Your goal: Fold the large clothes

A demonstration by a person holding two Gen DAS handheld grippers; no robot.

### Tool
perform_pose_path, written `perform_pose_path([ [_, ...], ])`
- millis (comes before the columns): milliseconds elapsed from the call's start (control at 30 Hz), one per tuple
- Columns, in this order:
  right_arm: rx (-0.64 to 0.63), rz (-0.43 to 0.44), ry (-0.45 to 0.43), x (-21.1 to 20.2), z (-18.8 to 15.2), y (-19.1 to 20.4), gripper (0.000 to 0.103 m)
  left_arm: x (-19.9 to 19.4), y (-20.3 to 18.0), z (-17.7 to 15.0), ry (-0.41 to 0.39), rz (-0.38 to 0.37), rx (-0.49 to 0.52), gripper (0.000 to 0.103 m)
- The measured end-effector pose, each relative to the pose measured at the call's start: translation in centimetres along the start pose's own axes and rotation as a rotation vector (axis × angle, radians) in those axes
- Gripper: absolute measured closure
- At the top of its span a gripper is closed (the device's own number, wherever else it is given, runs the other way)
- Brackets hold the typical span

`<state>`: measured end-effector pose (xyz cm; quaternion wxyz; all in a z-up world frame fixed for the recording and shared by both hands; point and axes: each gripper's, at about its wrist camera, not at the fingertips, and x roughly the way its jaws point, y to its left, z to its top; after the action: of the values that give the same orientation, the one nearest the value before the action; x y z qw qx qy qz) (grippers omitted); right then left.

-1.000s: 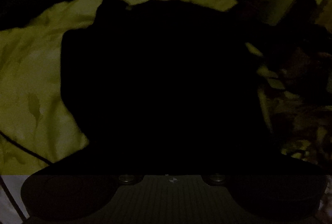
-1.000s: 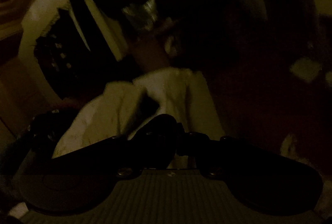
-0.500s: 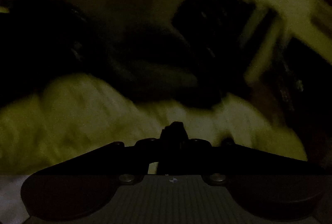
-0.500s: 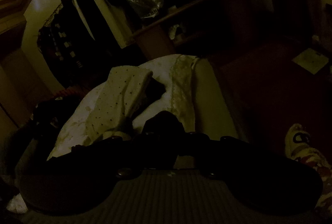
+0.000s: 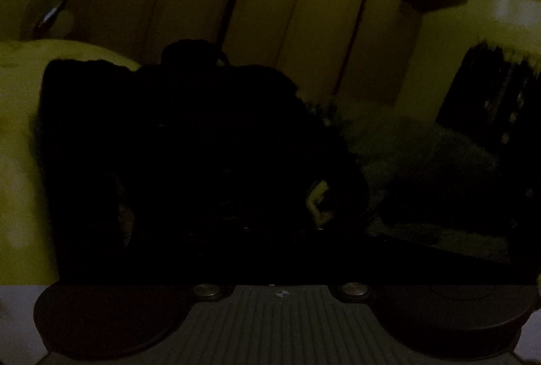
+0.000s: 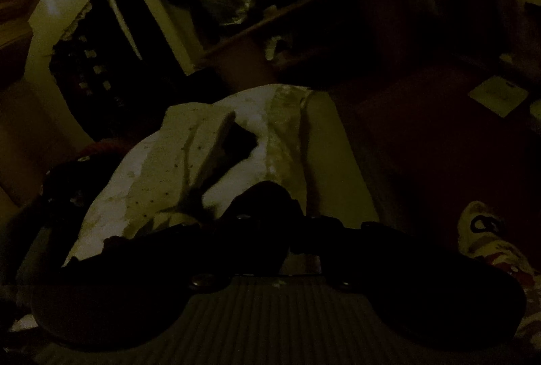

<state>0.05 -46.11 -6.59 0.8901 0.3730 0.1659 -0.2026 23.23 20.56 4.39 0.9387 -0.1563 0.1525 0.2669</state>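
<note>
The right tool (image 6: 260, 206) pinches dark fabric (image 6: 260, 196) above a pale dotted garment (image 6: 162, 168).

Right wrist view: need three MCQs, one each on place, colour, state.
1. Where does the pale card lie?
A. On a shelf
B. On the dark red surface right of the bed
C. On the spotted cloth

2. What colour is the spotted cloth?
A. Whitish
B. Red
C. Black

3. How does the spotted cloth lie?
A. Folded in a neat square
B. Hung on a hanger
C. Rumpled, with deep creases

Answers:
1 B: the pale card sits flat on the dark red surface, clear of the bed.
2 A: the spotted cloth reads pale even in this dim light.
3 C: shadowed folds run across it.
</note>
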Motion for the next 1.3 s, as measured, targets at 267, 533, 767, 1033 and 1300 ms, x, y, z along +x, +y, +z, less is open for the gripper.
perform_pose_path([
  [267, 0.001, -0.039, 0.019, 0.5, -0.2, 0.0, 0.043, -0.7, -1.9, -2.4, 0.017, -0.051, 0.228, 0.0],
  [533, -0.025, -0.045, -0.041, -2.0, 0.4, 0.1, 0.034, -5.3, -0.9, -0.8, 0.03, -0.055, 0.279, 0.0],
  [767, -0.181, 0.297, 0.136, -4.2, -1.5, 4.3, 0.033, -11.9, 0.7, -0.2, 0.21, -0.515, 0.415, 0.0],
  [1033, -0.222, 0.479, 0.509, -6.3, -8.1, 6.6, 0.039, -17.3, 1.0, -7.5, 0.506, -0.869, 0.545, 0.0],
  [1300, -0.27, 0.456, 0.79, -8.2, -14.5, 6.7, 0.039, -17.6, 0.1, -15.1, 0.733, -0.96, 0.601, 0.0],
])
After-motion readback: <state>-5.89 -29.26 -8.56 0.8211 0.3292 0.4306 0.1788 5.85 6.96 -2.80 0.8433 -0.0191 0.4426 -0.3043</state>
